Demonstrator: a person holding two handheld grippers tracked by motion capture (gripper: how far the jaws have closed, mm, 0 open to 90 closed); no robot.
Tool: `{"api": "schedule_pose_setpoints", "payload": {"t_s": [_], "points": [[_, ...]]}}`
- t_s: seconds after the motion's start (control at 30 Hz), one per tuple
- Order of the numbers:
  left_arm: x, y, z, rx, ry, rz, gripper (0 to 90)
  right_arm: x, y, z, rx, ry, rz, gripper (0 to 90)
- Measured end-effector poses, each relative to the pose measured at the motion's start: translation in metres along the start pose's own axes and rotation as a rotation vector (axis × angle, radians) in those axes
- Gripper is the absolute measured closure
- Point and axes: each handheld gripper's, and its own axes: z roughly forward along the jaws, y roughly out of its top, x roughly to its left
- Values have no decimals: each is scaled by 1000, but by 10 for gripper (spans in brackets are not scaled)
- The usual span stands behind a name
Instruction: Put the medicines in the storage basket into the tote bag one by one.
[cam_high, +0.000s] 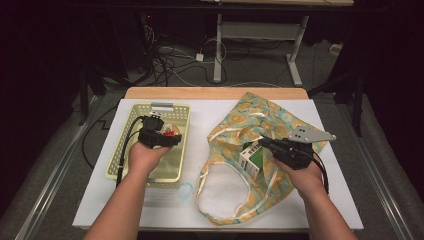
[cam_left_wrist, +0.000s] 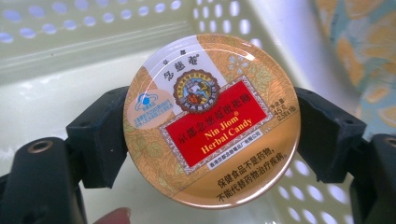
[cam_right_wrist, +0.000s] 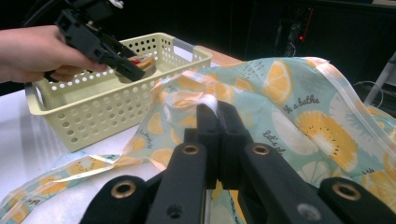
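Surface (cam_high: 320, 200): a white sheet is covering it, giving both hands a flat place to work; the basket is sitting on the left half, the bag on the right, just beside each other so the carry between them is short.
Tote bag (cam_high: 260, 120): the lemon-print fabric bag is lying slumped on the surface, its mouth facing the person; a white and green carton (cam_high: 251, 159) is lying at that mouth.
Basket (cam_high: 131, 165): the pale yellow perforated basket is standing upright and open-topped, likely serving as the source of the goods.
Right tool (cam_right_wrist: 217, 111): its jaws are clenching a fold of the bag's rim and lifting it, apparently to be keeping the mouth open for loading.
Left tool (cam_high: 167, 138): it is hovering over the basket, angled toward the bag, gripping the candy tin.
Herbal candy tin (cam_left_wrist: 211, 120): the round Nin Jiom tin is being held by its edges between the two black jaws, lid up and level, above the basket floor; judging by this, it is going into the bag next.
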Motion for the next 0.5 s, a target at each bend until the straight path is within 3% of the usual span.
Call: {"api": "schedule_pose_setpoints", "payload": {"t_s": [0.23, 0.37, 0.5], "points": [[-15, -13, -13, -7, 14, 65, 191, 1, 0, 0, 1, 2, 2, 900], [-19, -21, -24, -36, 0, 65, 191, 2, 1, -1, -2, 3, -1, 900], [-27, -26, -33, -38, 1, 103, 191, 1, 1, -2, -2, 1, 1, 900]]}}
